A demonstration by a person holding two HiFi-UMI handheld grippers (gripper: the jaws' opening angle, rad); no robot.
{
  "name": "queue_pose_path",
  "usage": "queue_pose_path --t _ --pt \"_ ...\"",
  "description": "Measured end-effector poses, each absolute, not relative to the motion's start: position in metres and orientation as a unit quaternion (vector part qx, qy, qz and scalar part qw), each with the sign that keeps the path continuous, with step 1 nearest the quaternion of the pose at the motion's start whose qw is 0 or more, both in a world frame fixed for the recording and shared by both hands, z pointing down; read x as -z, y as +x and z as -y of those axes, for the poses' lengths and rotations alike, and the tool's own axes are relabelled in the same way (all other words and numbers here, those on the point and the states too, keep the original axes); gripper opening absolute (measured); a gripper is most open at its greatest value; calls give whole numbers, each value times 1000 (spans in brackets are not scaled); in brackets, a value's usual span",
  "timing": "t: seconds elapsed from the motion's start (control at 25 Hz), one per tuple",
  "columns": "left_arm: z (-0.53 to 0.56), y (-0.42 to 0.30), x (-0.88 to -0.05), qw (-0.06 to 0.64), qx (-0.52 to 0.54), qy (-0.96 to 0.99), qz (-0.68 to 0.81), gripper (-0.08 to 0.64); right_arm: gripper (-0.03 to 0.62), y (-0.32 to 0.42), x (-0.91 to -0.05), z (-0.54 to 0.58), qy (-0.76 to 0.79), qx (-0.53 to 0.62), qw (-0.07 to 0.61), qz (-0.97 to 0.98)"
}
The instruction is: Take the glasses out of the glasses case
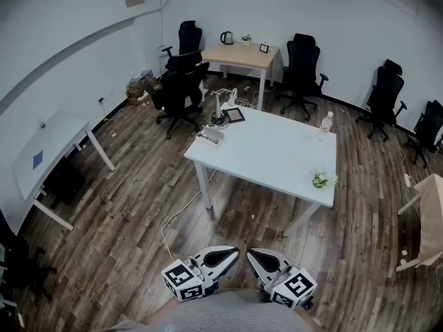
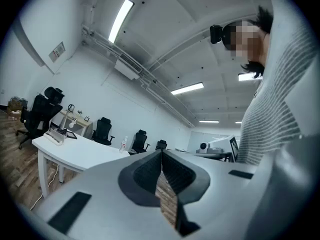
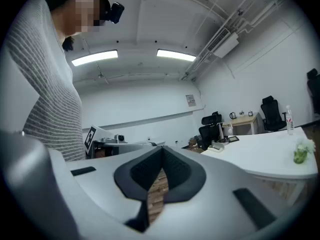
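1. A wood-plank floor (image 1: 131, 206) runs through the room. In the head view a white table (image 1: 277, 154) stands mid-frame, well apart from both grippers at the bottom edge.
2. A small stand (image 1: 219, 109) and a dark tablet (image 1: 235, 115) sit at the table's upper left corner, with a pale oblong thing (image 1: 211, 136) just below them. A bottle (image 1: 325, 121) stands near the upper right edge and a small green thing (image 1: 320, 180) near the lower right corner.
3. The glasses case and the glasses cannot be picked out in any view; the pale oblong thing is too small to identify.
4. Black chairs (image 1: 180, 92) ring the upper part of the frame, beside a wooden desk (image 1: 246, 54) that bears a kettle (image 1: 226, 37). A second white desk (image 1: 48, 151) stands at the left edge.
5. Bare floor lies between grippers and table, crossed by a white cable (image 1: 176, 220).
6. The left gripper (image 1: 223, 256) has its pads pressed together, holding nothing.
7. The right gripper (image 1: 266, 260) is likewise closed and empty.
8. Only the gripper views show the ceiling lights (image 2: 121, 19) and the person's grey ribbed sweater (image 3: 50, 84).
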State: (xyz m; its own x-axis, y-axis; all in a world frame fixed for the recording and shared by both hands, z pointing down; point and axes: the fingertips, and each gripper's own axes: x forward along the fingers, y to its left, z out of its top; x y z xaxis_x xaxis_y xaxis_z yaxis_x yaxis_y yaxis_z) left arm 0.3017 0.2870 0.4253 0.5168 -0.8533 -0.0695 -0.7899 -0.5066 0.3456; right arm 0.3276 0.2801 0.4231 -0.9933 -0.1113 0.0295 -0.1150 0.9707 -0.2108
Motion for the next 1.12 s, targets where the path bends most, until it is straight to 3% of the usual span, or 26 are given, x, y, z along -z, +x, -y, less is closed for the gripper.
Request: queue_pose_path --t 0.64,1.12 --pt "-285 287 -435 150 115 855 483 13 17 316 -429 -272 43 -178 -19 983" --pt "-275 150 -444 158 149 799 560 12 17 208 -435 -254 22 -182 9 983"
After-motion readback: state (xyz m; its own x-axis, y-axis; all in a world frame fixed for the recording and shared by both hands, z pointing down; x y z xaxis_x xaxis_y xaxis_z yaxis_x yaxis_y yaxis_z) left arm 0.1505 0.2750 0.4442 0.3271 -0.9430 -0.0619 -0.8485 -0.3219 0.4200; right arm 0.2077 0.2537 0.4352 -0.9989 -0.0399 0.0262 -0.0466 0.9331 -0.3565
